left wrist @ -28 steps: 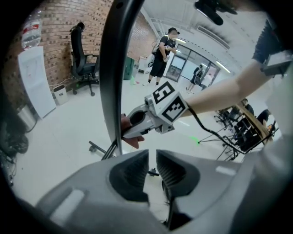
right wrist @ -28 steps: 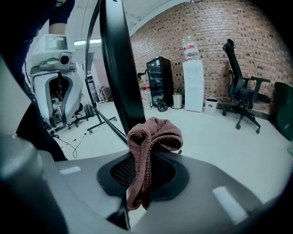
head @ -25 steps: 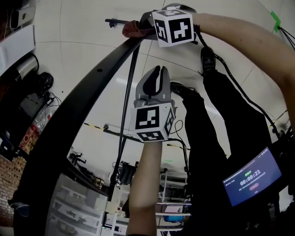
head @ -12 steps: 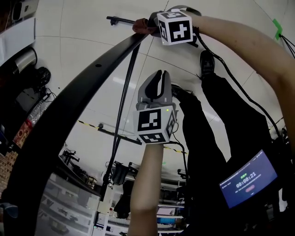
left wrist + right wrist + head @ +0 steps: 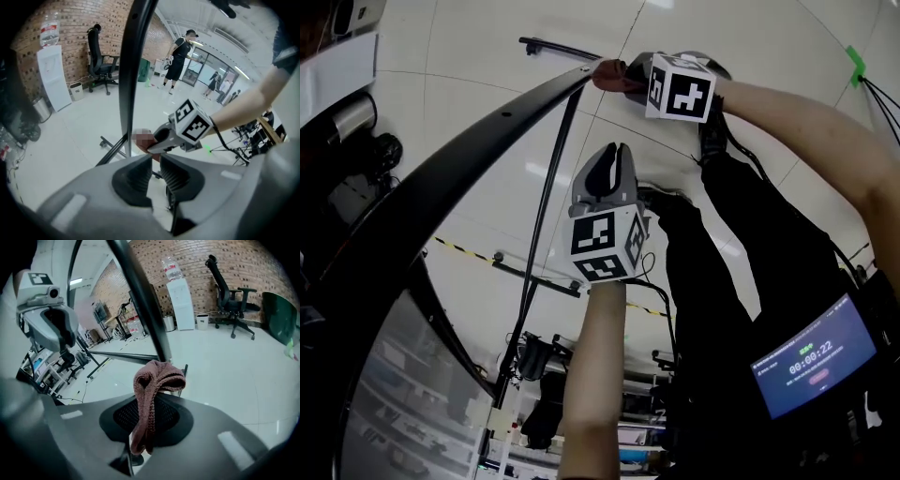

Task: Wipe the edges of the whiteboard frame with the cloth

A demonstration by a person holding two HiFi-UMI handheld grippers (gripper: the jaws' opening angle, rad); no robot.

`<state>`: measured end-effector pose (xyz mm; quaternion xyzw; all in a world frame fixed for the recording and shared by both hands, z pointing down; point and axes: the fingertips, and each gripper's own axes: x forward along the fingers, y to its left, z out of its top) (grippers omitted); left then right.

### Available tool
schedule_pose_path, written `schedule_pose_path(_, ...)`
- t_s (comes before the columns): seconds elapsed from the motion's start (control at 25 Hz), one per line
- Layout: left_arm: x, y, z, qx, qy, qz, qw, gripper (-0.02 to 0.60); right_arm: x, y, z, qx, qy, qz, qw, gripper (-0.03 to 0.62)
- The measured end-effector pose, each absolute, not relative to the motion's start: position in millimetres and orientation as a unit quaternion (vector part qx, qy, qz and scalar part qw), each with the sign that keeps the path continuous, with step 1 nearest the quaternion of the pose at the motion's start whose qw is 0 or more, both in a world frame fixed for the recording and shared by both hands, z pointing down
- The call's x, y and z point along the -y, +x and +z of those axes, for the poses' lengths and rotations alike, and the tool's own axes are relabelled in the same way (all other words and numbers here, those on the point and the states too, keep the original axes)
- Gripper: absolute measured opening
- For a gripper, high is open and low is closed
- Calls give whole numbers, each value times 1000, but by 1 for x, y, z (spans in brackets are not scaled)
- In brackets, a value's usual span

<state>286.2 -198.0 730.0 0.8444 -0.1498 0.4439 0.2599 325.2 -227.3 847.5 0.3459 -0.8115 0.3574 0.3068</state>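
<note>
Since the earlier frame, the right gripper had slid with the cloth toward 3 o'clock in the head view, and it was now just past the upper end of the whiteboard frame. The left gripper had kept nearly the same place, close to the centre of that view.

In the head view, the dark frame ran as a curved bar from 12 o'clock down to 8 o'clock, and it got wider toward the bottom. The reddish cloth sat at 12 o'clock, at the narrow end of the frame. The fingers of the right gripper were clenched on it. In the right gripper view, the cloth stood up between these fingers in a folded bunch, and its top lay against the black bar, which came down from 11 o'clock.

The fingers of the left gripper were closed together and held nothing. They pointed toward 12 o'clock, well below the cloth and apart from the frame. A thin stand bar went down from the frame's end toward 7 o'clock, over the pale tiled floor. At 4 o'clock, a small lit screen showed a timer.
</note>
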Motion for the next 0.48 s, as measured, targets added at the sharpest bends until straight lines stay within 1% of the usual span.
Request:
schedule_pose_path(0.12,195,281,728,154,844,439,268,51,219,308,839,810,353,329,333,58)
schedule_pose_path(0.2,188,279,728,148,846,437,267,51,225,303,834,796,389,323,331,58)
schedule_pose_path(0.36,175,265,725,138,847,433,276,51,243,302,833,739,480,359,308,58)
schedule_pose_path(0.48,175,252,719,145,849,419,287,51,252,317,853,686,530,372,331,58)
